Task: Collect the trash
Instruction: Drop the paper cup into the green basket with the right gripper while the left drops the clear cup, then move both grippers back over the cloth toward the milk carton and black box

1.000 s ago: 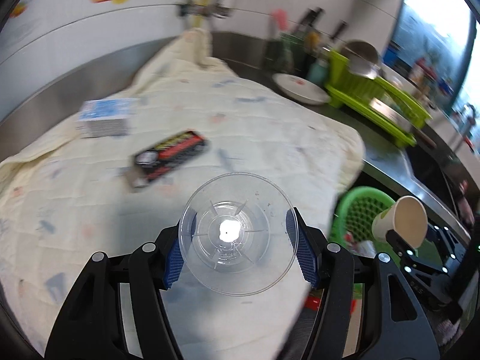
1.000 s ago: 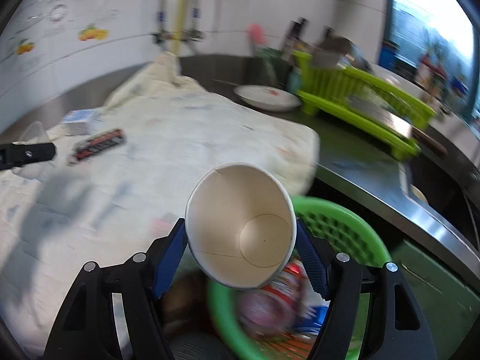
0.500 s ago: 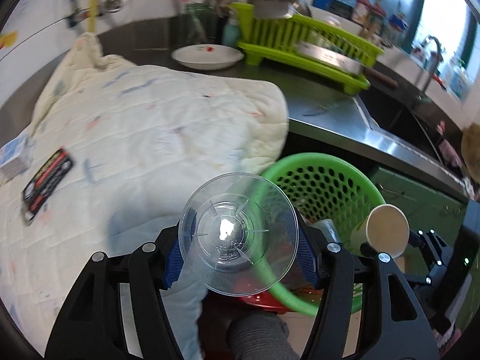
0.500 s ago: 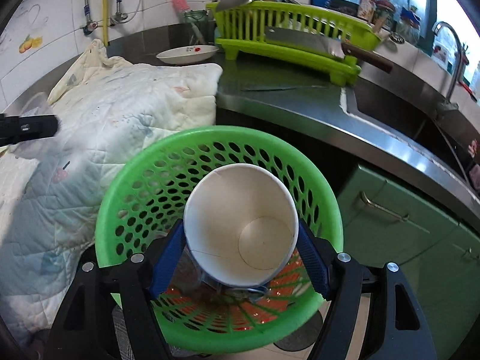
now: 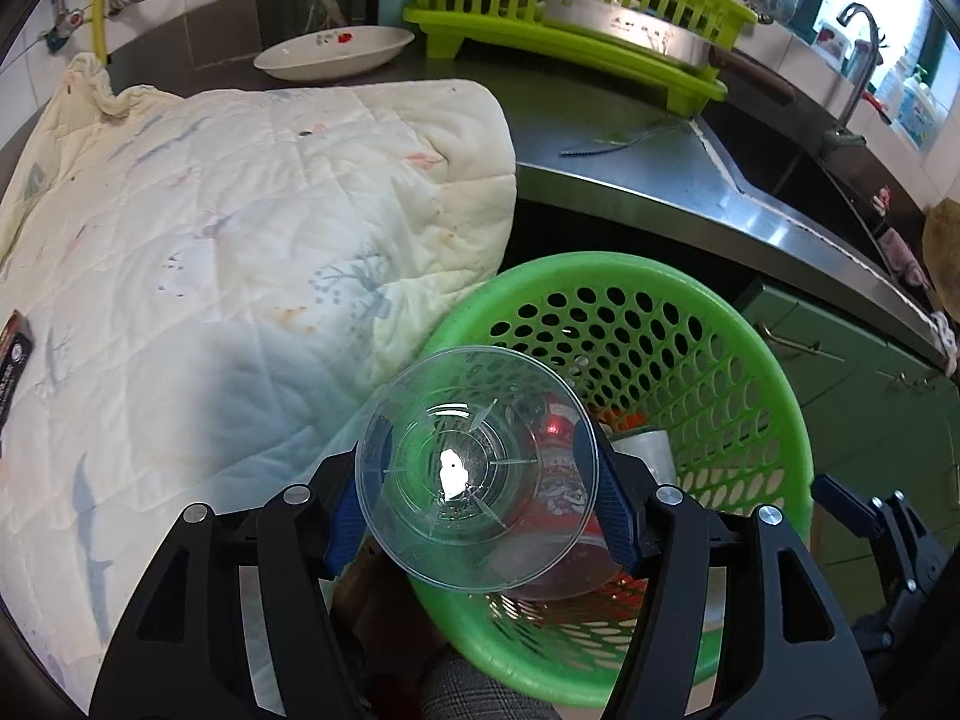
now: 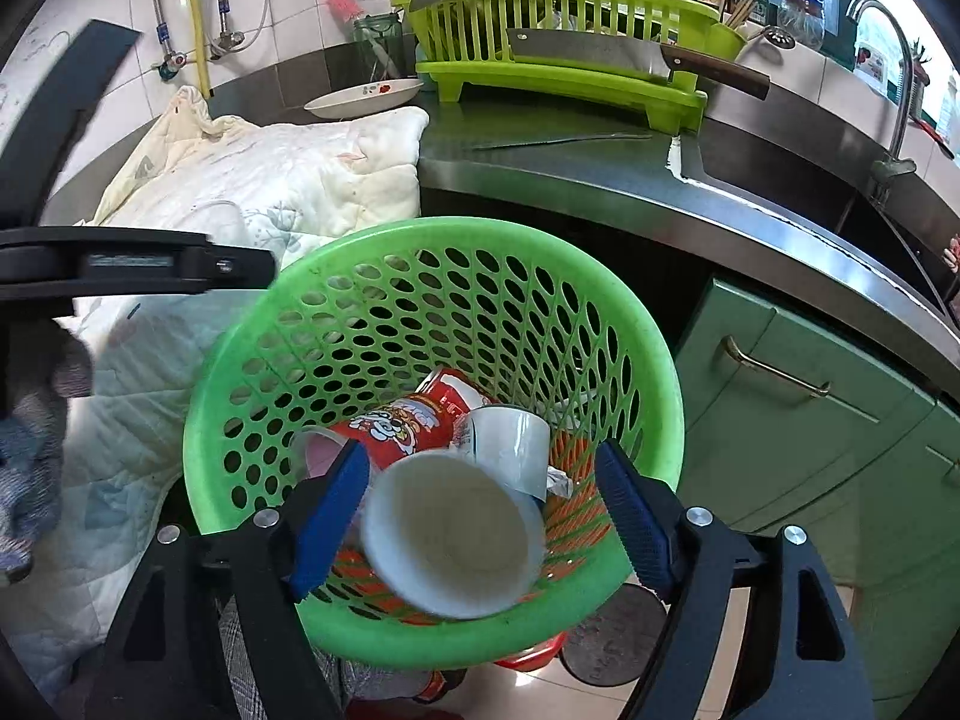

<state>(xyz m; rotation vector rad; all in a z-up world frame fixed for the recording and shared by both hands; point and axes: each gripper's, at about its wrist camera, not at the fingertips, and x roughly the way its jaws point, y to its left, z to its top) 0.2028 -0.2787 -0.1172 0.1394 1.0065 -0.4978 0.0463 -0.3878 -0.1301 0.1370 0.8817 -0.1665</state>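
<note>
A green perforated basket [image 5: 600, 267] [image 6: 420, 234] stands below the counter edge, with a red can [image 6: 408, 420] and a white tub [image 6: 510, 438] inside. My left gripper [image 5: 480, 498] is shut on a clear plastic cup [image 5: 420, 540], mouth toward the camera, over the basket's near rim. The jaws of my right gripper [image 6: 480, 468] are opening above the basket. A white paper cup [image 6: 450, 534] sits blurred between them, with a gap showing at the right pad [image 6: 630, 516]. The right wrist view shows a left finger [image 6: 138, 264] at the left.
A cream quilt [image 5: 240, 210] covers the counter at the left, with a black packet [image 5: 12, 354] at its edge. Behind are a white plate [image 5: 336, 51], a lime dish rack [image 5: 570, 18] bearing a cleaver [image 6: 600, 51], and a sink. Green cabinet doors [image 6: 810, 420] stand right of the basket.
Both grippers swung from over the quilt to above the green basket and dipped. The right jaws widened and the paper cup slipped down out of their grip. The clear cup stays gripped.
</note>
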